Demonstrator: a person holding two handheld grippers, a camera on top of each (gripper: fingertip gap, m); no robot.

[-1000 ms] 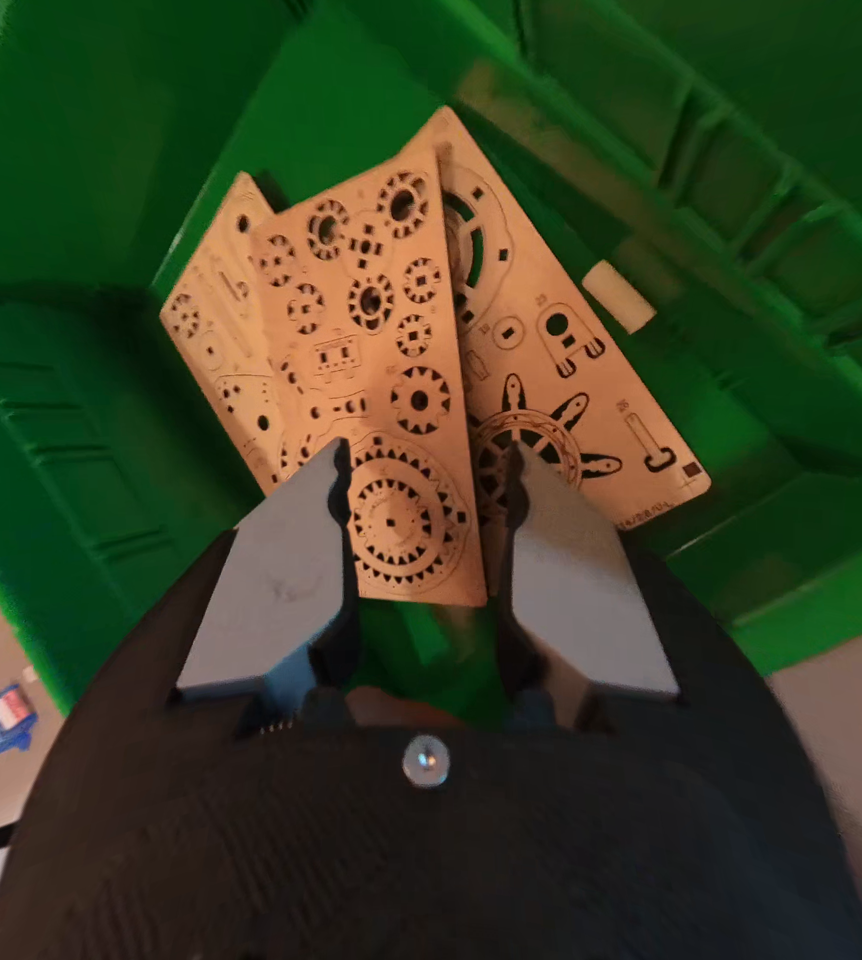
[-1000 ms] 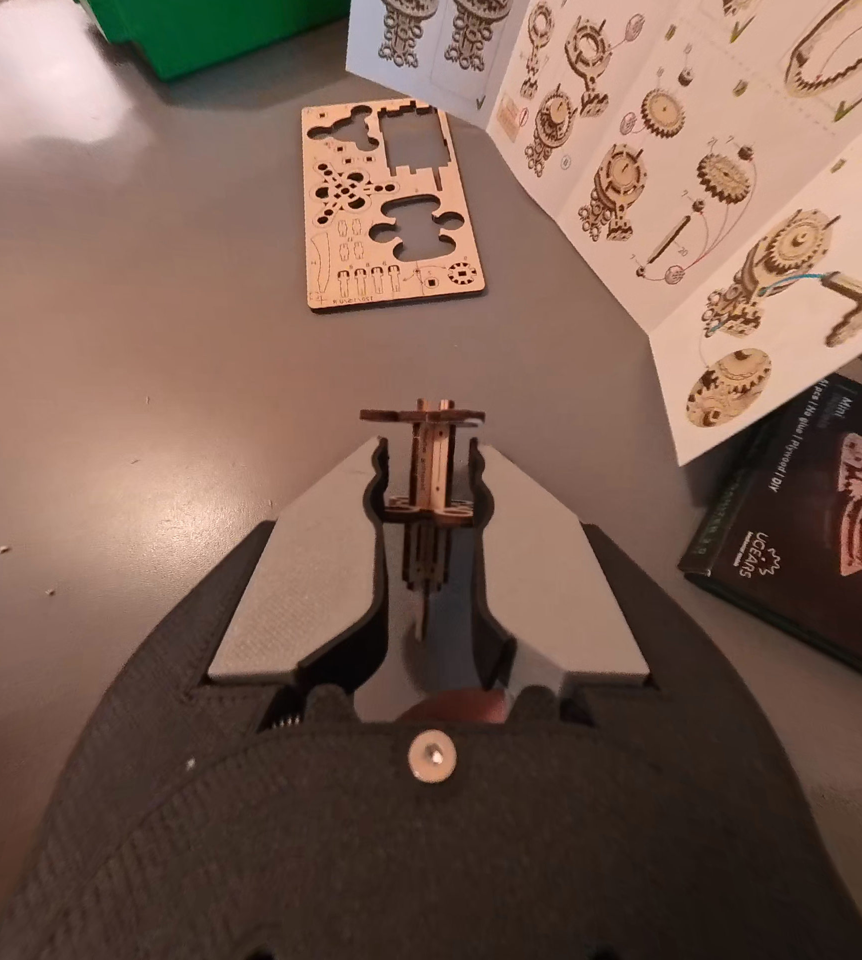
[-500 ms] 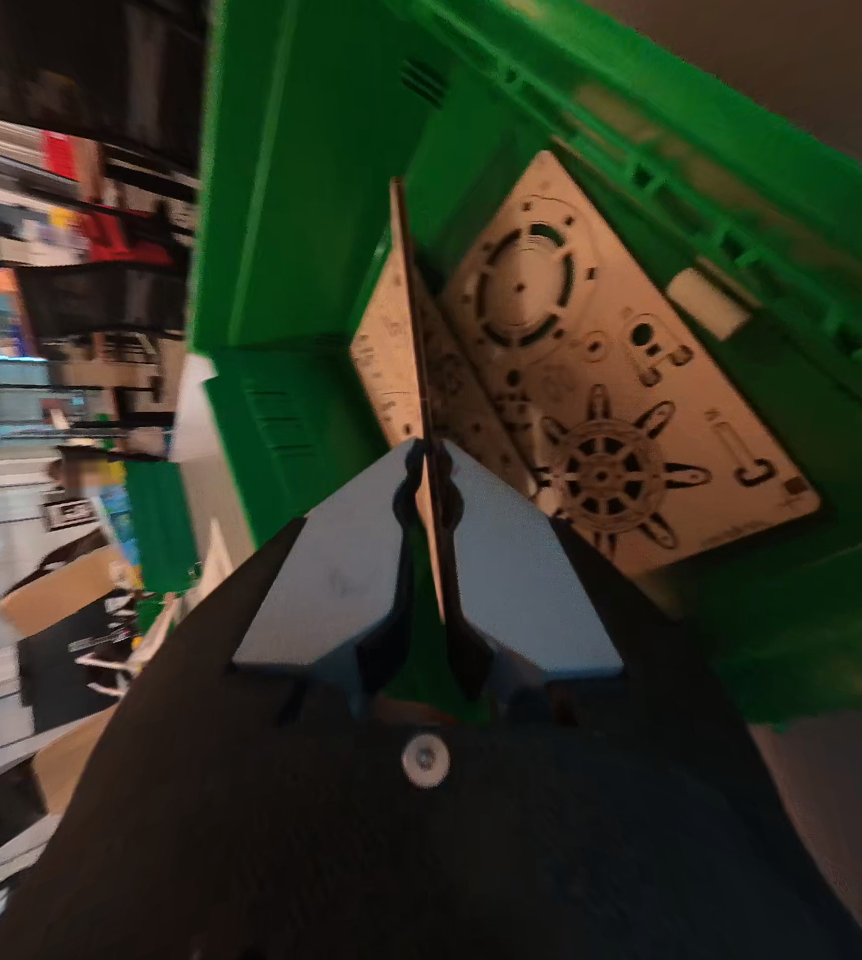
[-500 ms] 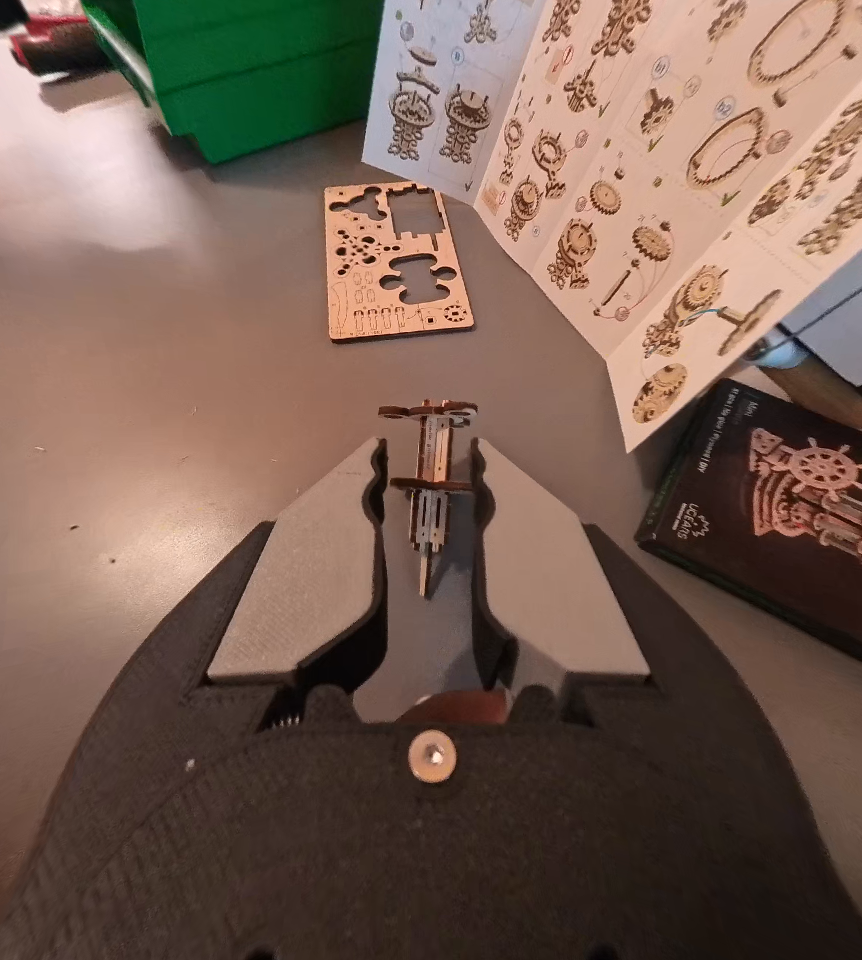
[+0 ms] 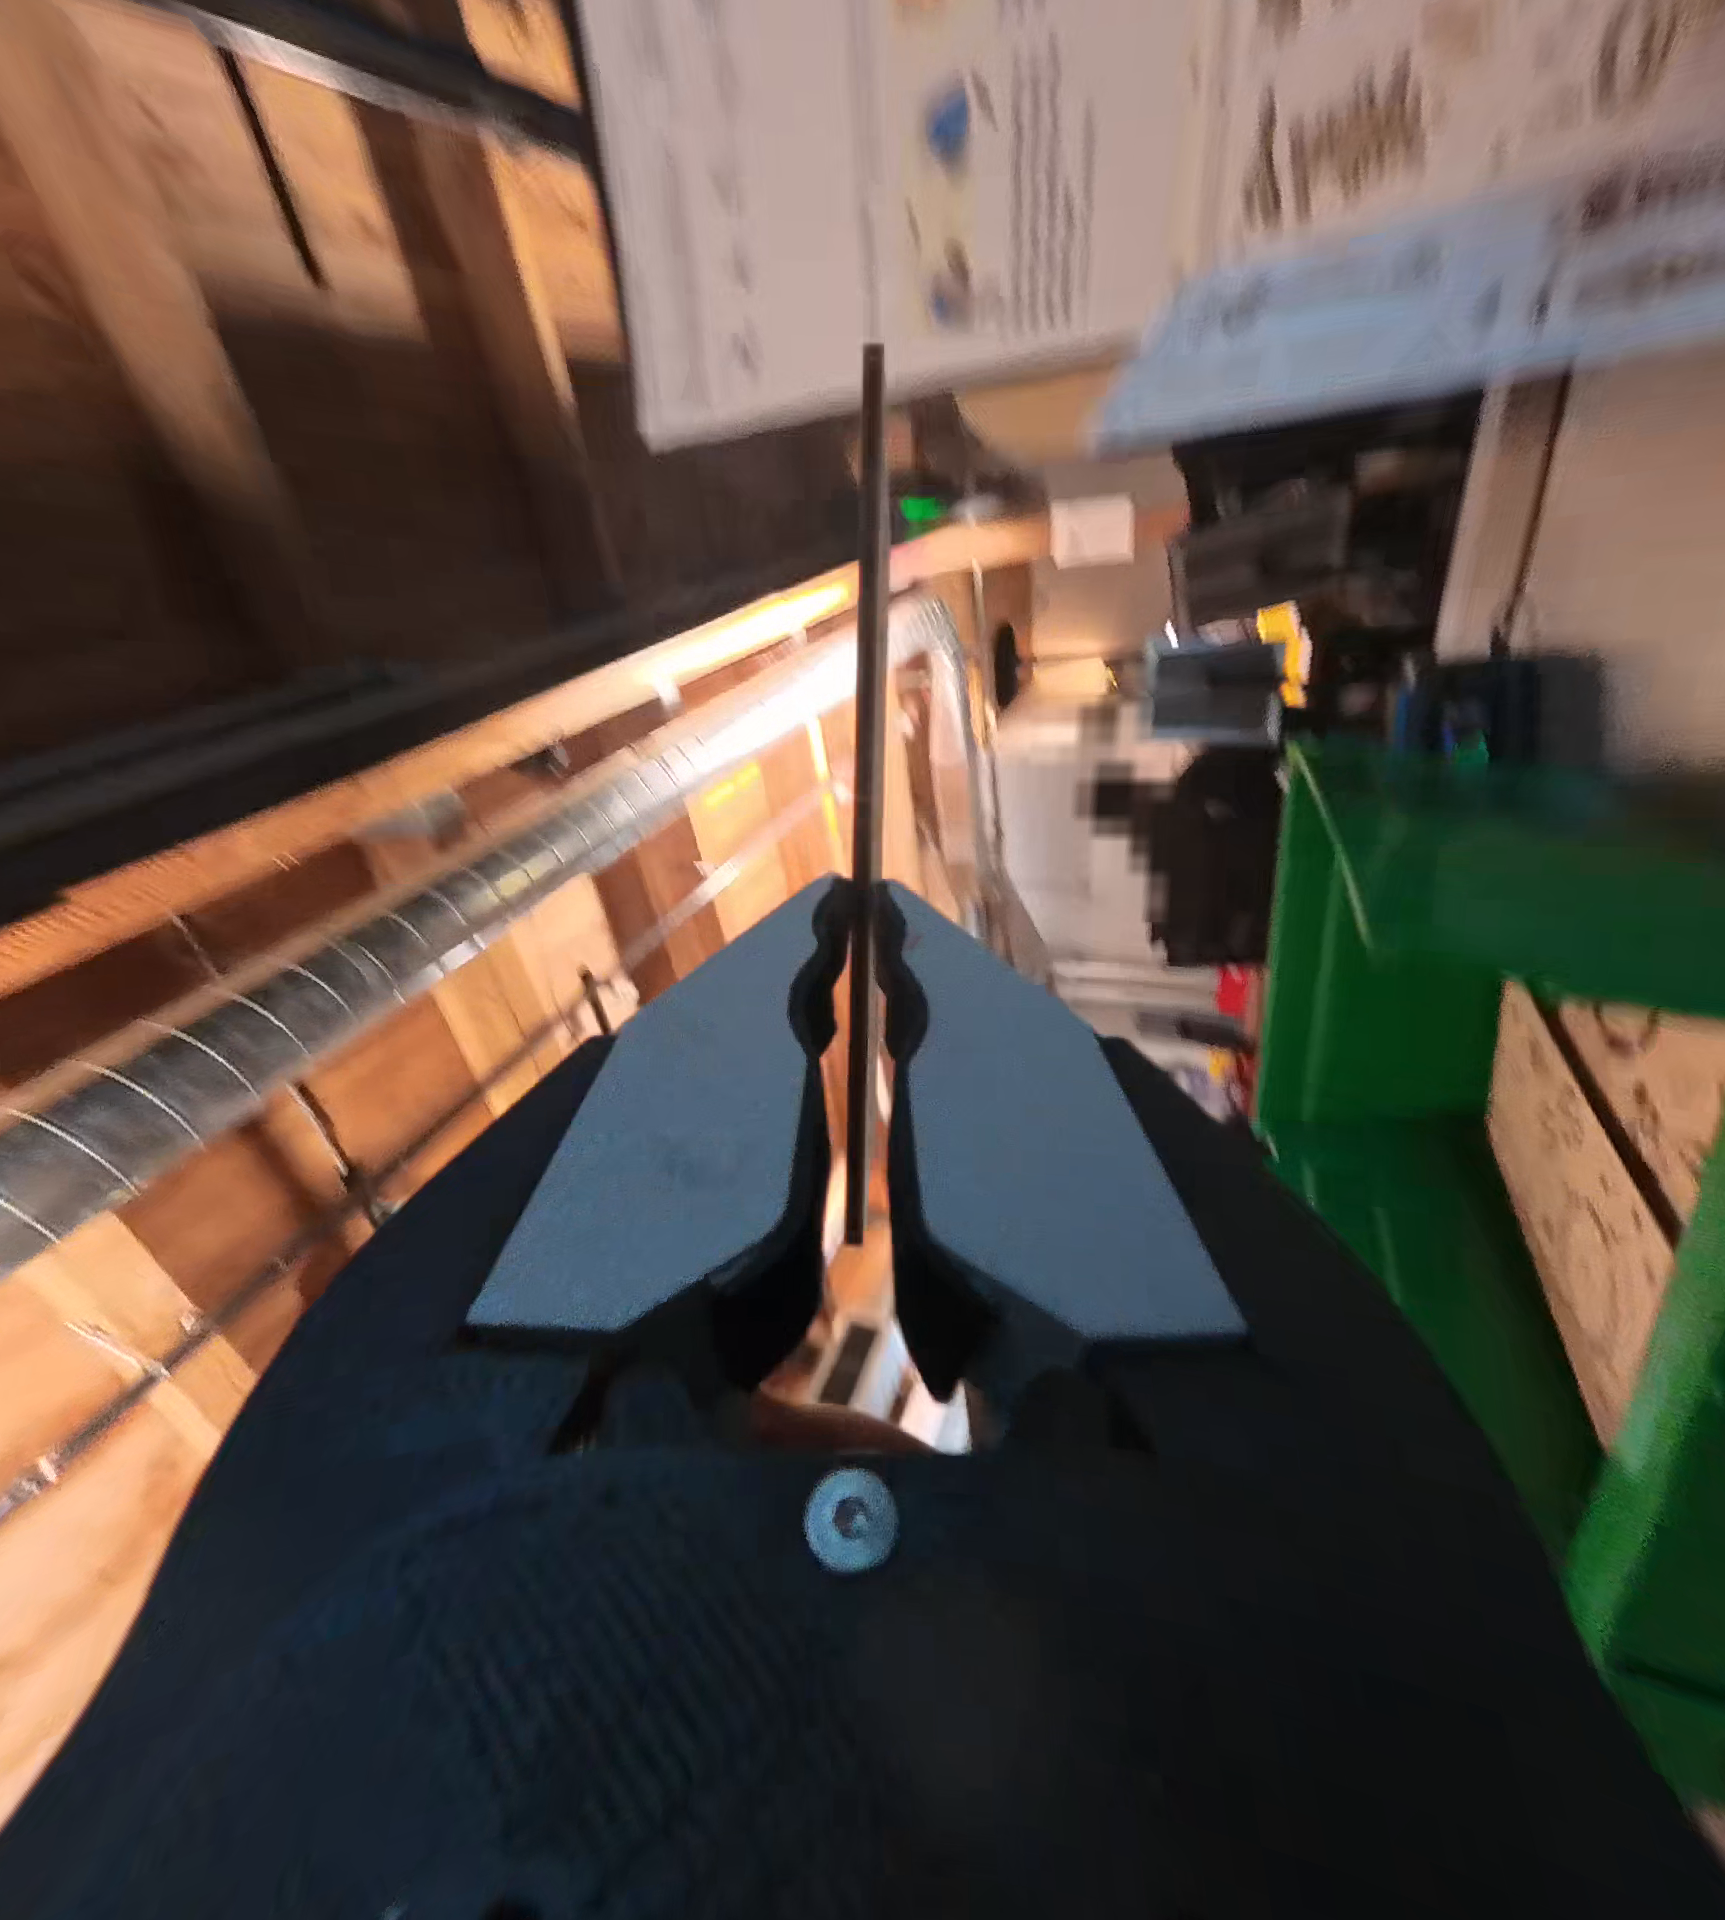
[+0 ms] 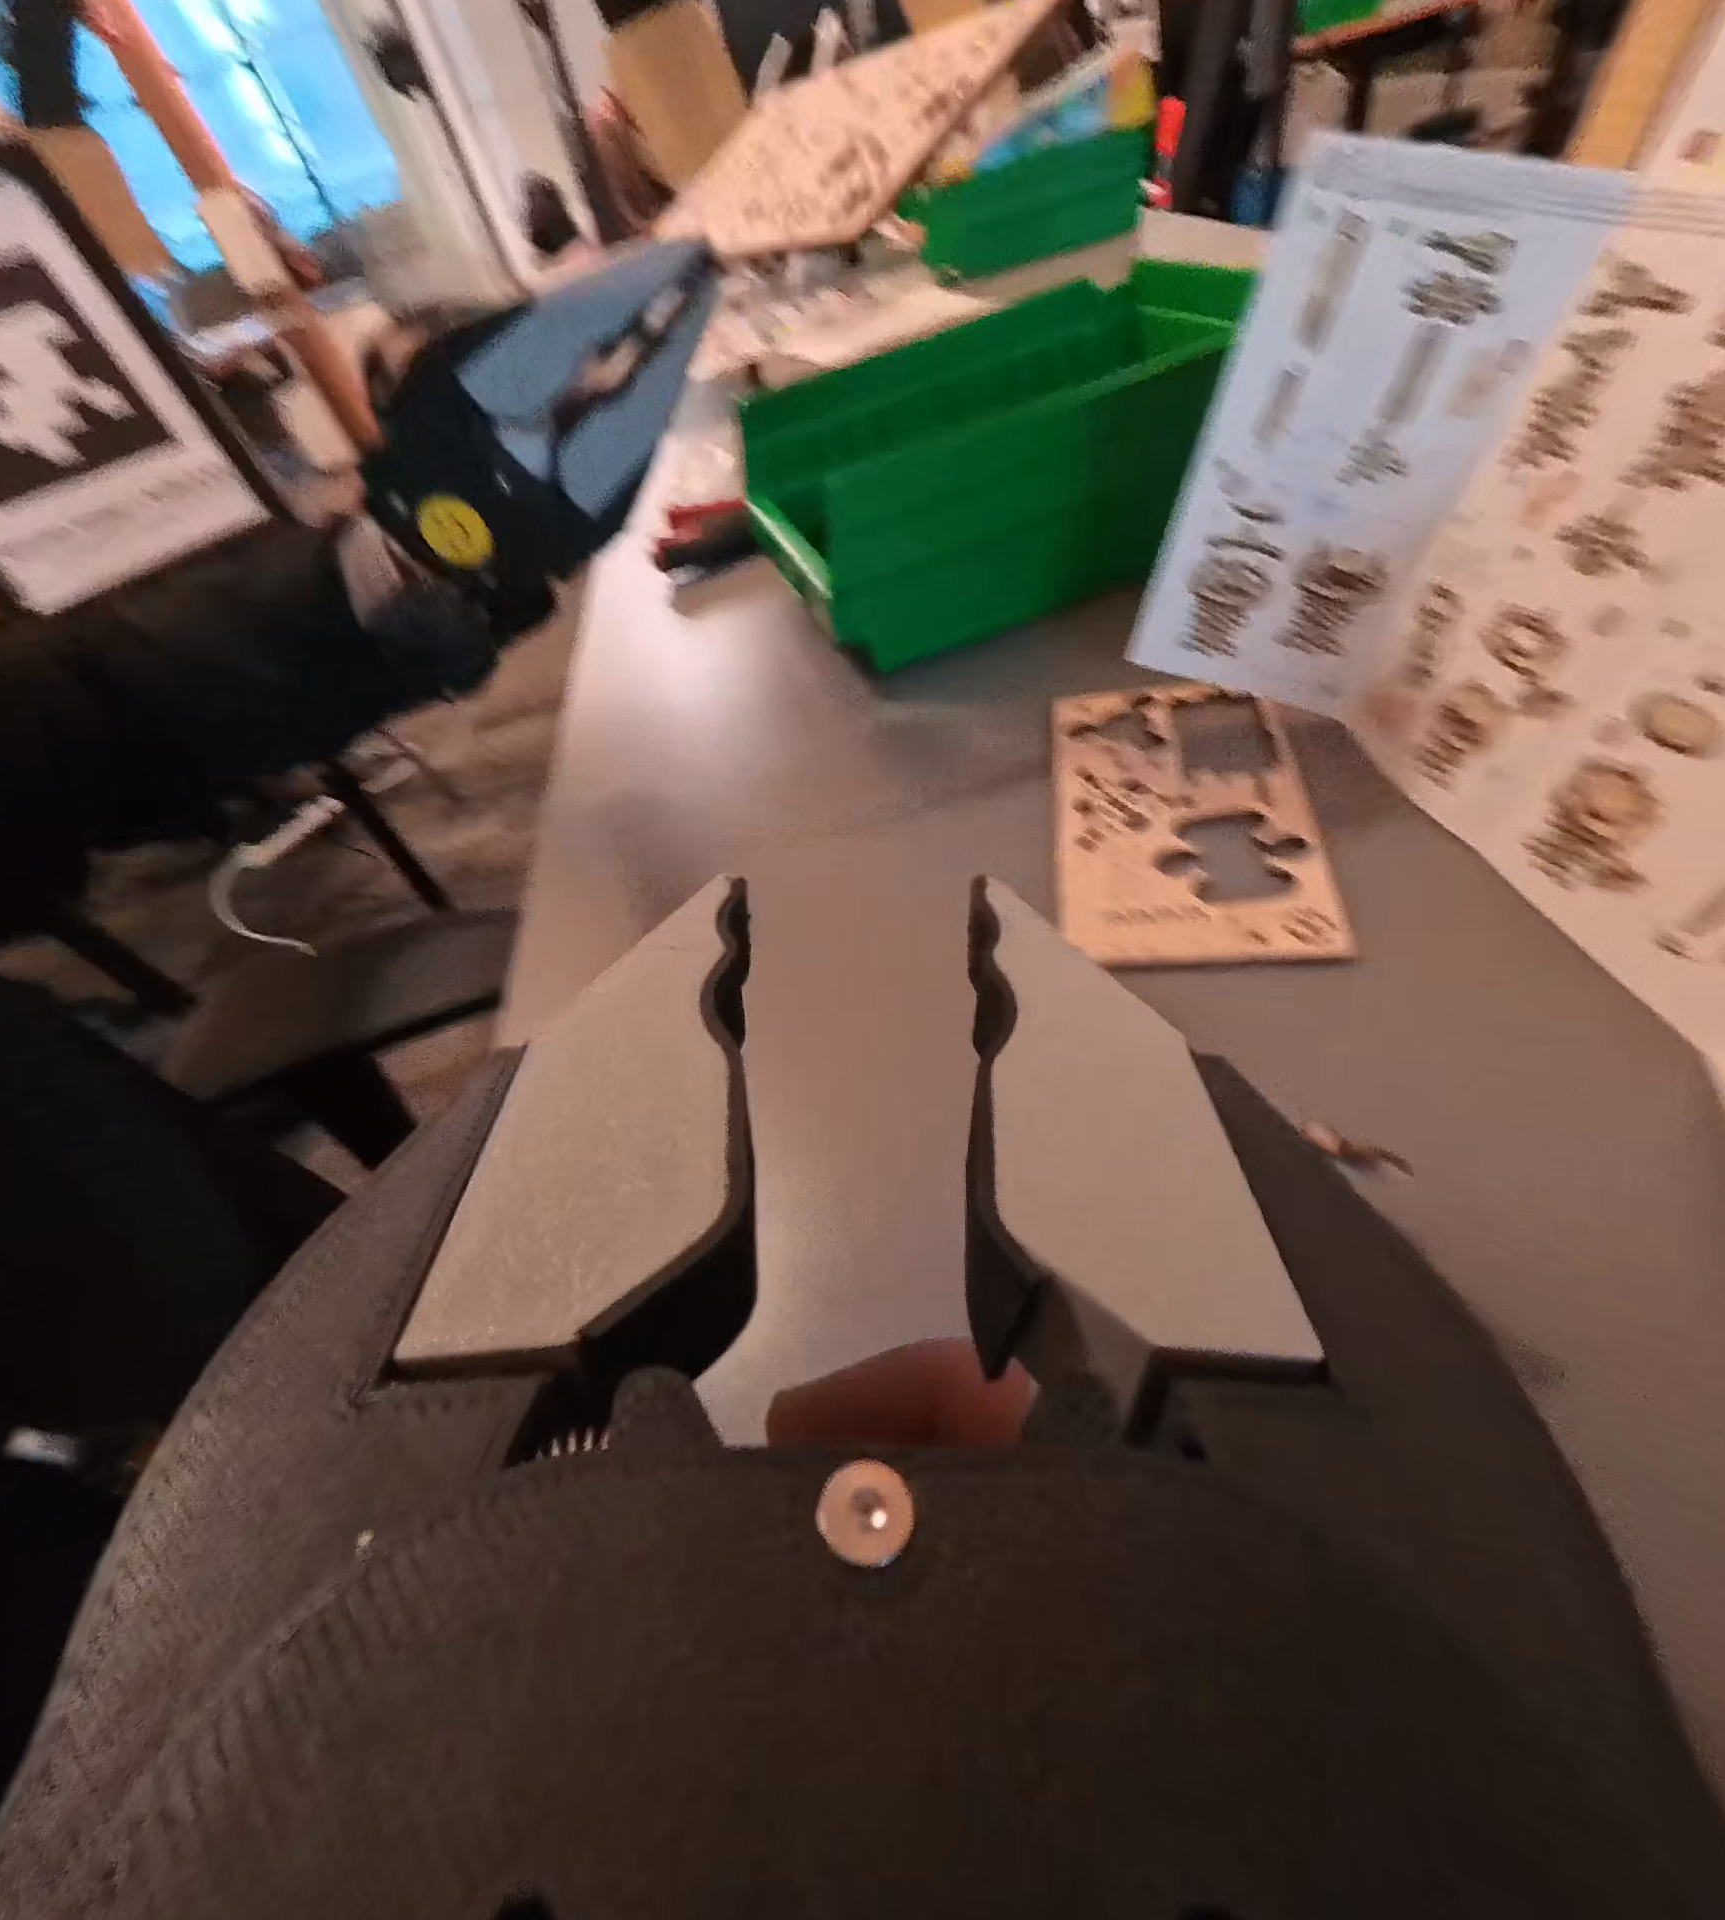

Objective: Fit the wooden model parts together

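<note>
My left gripper [image 5: 863, 899] is shut on a thin wooden parts sheet [image 5: 871, 623], seen edge-on and pointing up and away, held in the air beside the green bin [image 5: 1377, 904]. In the right wrist view the left gripper [image 6: 697, 265] holds that sheet [image 6: 837, 135] above the far table end. My right gripper [image 6: 858, 904] is open and empty over the grey table [image 6: 733, 748]. A small wooden assembly [image 6: 1351, 1148] lies on the table just right of it, partly hidden by the gripper body. A punched-out wooden sheet [image 6: 1201, 831] lies flat ahead to the right.
The green bin [image 6: 972, 468] stands at the table's far end; tan sheets [image 5: 1585, 1174] show inside it. A folded instruction sheet [image 6: 1564, 520] stands along the right. The table's left edge [image 6: 546, 790] drops to the floor. A person in dark clothes [image 6: 110, 727] is at left. My right fingertips sit around 25 centimetres from my left ones.
My left gripper closed on a parts sheet and lifted it out of the bin. My right gripper opened and let go of the small assembly, then swung left and up.
</note>
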